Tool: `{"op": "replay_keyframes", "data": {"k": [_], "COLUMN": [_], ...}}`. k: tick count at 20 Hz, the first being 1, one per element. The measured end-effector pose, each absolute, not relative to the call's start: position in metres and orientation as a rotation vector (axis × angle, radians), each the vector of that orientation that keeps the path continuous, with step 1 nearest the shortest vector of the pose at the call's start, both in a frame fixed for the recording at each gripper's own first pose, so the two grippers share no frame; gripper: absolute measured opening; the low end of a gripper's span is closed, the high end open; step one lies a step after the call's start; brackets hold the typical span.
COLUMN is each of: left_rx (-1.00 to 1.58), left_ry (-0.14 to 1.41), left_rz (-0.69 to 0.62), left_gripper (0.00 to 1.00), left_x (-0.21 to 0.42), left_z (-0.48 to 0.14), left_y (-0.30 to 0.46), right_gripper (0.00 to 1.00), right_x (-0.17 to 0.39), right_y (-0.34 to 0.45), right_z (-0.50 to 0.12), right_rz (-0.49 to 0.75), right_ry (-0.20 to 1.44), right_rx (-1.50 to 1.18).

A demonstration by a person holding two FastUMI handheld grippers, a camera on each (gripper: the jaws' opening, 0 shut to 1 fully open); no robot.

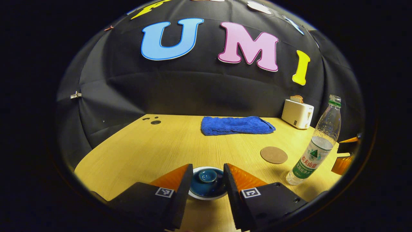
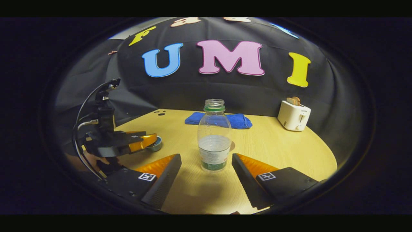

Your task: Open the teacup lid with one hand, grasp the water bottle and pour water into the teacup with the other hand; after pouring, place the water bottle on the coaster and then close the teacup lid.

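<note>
We're on the left gripper [image 1: 207, 174] now, its fingers spread wide on either side of the teacup [image 1: 207, 186], which sits on the wooden table [image 1: 161, 145] right between them, nothing pinched yet. The teacup's lid [image 1: 207, 176] is still on, a dark glazed dish with a small round knob in the middle. That knob is where we'd take hold: it looks like glazed ceramic, so we judge it hard, slick and easy to chip, and a light, centred pinch seems wise.

Over to the right gripper [image 2: 206, 170], likewise spread, with the water bottle [image 2: 214, 135] standing upright just ahead, between the fingers but not touched. No cap on it, roughly half full. Thin clear plastic, we reckon, so it will dent if squeezed hard, and the water makes it bottom-heavy and sloshy. The labelled band low on the body looks the surest place to grip.

The coaster [image 1: 274, 155] lies flat near the bottle, with the blue towel [image 1: 236, 125] and toaster [image 1: 297, 113] farther back.
</note>
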State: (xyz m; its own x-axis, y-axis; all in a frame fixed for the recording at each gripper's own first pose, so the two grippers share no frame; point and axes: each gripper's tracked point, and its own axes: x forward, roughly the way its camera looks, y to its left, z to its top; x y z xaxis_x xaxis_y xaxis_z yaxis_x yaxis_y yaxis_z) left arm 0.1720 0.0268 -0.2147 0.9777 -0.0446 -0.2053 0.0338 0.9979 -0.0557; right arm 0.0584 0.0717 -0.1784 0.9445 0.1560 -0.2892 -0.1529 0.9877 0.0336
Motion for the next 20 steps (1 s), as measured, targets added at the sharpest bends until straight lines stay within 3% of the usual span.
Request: {"op": "replay_keyframes", "data": {"k": [3,4,9,13,20], "left_rx": [-0.053,-0.052,0.012,0.024,-0.001], "left_ry": [0.21,0.221,0.201,0.189,0.143], "left_rz": [-0.04,-0.039,-0.049,-0.048,-0.043], "left_gripper": [0.56,0.58,0.34,0.24,0.25], "left_x": [0.174,0.174,0.173,0.174,0.167], "left_z": [-0.219,-0.221,-0.218,-0.214,-0.182], "left_y": [0.027,0.027,0.024,0.022,0.024], "right_gripper": [0.98,0.98,0.98,0.98,0.99], "right_x": [0.069,0.07,0.082,0.092,0.108], "right_y": [0.073,0.073,0.073,0.072,0.073], "right_z": [-0.178,-0.178,-0.181,-0.186,-0.19], "right_rz": [0.155,0.156,0.153,0.139,0.125], "right_ry": [0.29,0.282,0.267,0.264,0.24], "right_rx": [0.025,0.017,0.012,0.021,0.024]}}
